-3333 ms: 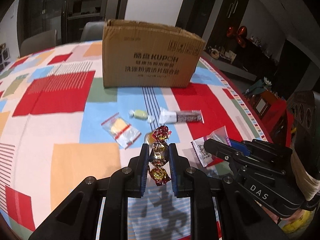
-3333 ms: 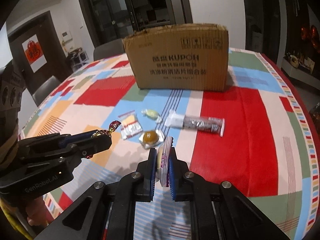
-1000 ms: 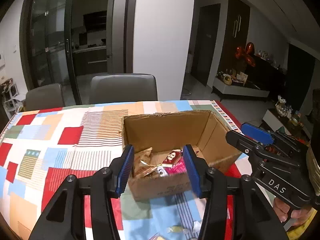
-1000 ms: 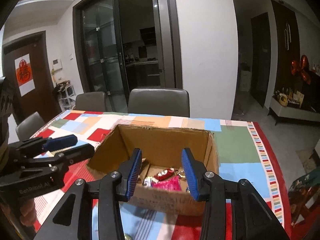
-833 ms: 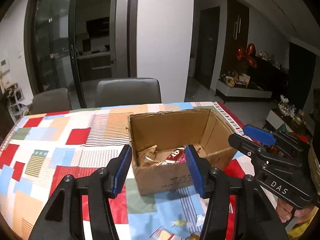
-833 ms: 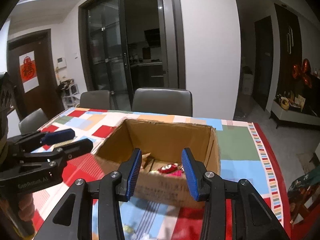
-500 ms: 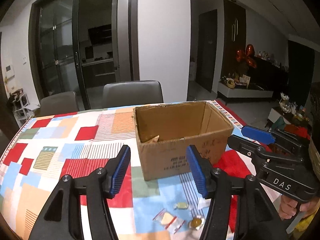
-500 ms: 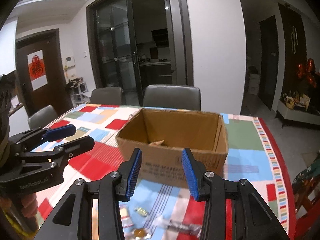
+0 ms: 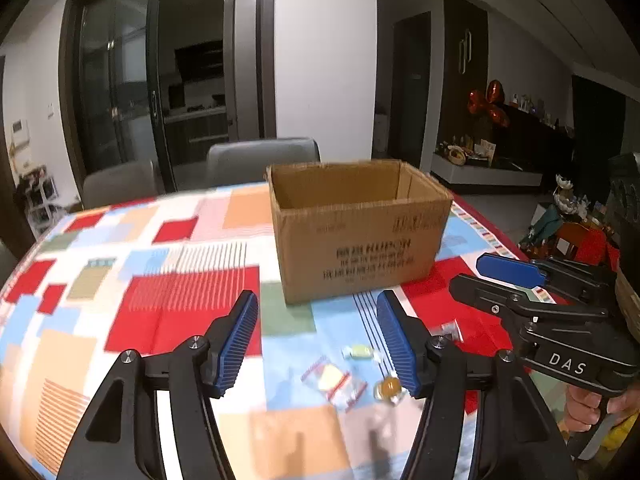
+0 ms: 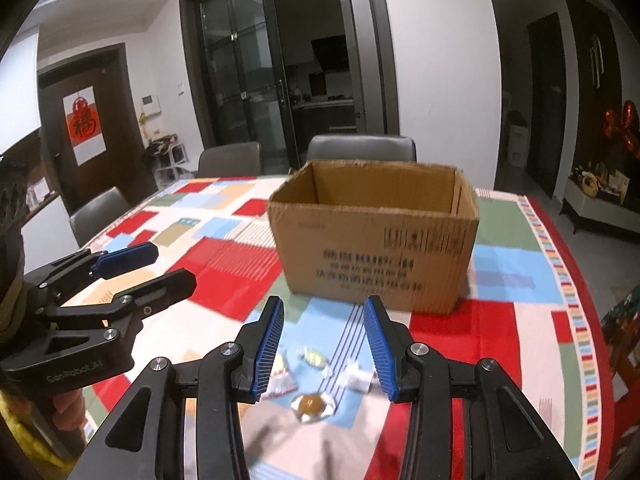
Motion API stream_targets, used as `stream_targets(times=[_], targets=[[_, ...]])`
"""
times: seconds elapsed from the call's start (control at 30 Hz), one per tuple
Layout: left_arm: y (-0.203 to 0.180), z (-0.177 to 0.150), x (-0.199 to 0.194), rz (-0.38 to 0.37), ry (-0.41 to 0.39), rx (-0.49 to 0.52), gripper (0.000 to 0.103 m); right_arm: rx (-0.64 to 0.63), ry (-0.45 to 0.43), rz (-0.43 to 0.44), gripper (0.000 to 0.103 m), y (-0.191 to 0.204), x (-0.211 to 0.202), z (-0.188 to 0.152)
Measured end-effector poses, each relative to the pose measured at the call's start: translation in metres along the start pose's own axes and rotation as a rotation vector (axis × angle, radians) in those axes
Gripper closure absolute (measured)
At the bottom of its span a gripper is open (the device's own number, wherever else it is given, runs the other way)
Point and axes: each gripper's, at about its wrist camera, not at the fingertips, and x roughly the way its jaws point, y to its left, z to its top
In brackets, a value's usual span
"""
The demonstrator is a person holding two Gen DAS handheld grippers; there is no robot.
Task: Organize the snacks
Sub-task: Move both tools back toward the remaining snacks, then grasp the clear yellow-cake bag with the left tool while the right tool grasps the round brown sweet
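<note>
An open cardboard box point(image 9: 358, 230) point(image 10: 376, 240) stands on the patchwork tablecloth point(image 9: 180, 300). Loose snacks lie in front of it: a green wrapped candy point(image 9: 357, 351) point(image 10: 313, 356), a clear packet with a yellow piece point(image 9: 332, 378), an amber candy in a clear wrapper point(image 9: 387, 388) point(image 10: 312, 402) and a white-ended bar point(image 10: 356, 378). My left gripper point(image 9: 320, 340) is open and empty above the snacks. My right gripper point(image 10: 324, 344) is open and empty, held above the same snacks. Each gripper shows in the other's view.
Grey chairs point(image 9: 260, 160) point(image 10: 362, 150) stand behind the table. The table's red border edge point(image 10: 560, 264) runs along the right. A low cabinet with ornaments point(image 9: 488, 160) stands at the far right.
Both grippers let go of their candies over the box, then drew back and down. The box has gone from below me to in front, and the snacks on the cloth are in view again.
</note>
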Motion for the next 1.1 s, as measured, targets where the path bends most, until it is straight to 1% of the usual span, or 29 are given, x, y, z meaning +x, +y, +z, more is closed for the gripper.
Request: stream_targets(times=[0.17, 0.47, 0.87, 1.1], targets=[[0.003, -0.029, 0.003, -0.006, 0.046, -0.018, 0.041, 0.006, 0.056, 0.015, 0.060, 0.004, 0.008, -0.022], [0.006, -0.066, 0.016, -0.011, 0.121, -0.026, 0.041, 0.022, 0.152, 0.034, 0.060, 0.008, 0.028, -0.055], [0.016, -0.094, 0.049, -0.035, 0.222, -0.057, 0.041, 0.059, 0.254, 0.047, 0.060, 0.004, 0.068, -0.080], [0.018, -0.099, 0.066, -0.038, 0.255, -0.067, 0.041, 0.084, 0.297, 0.044, 0.060, -0.002, 0.090, -0.088]])
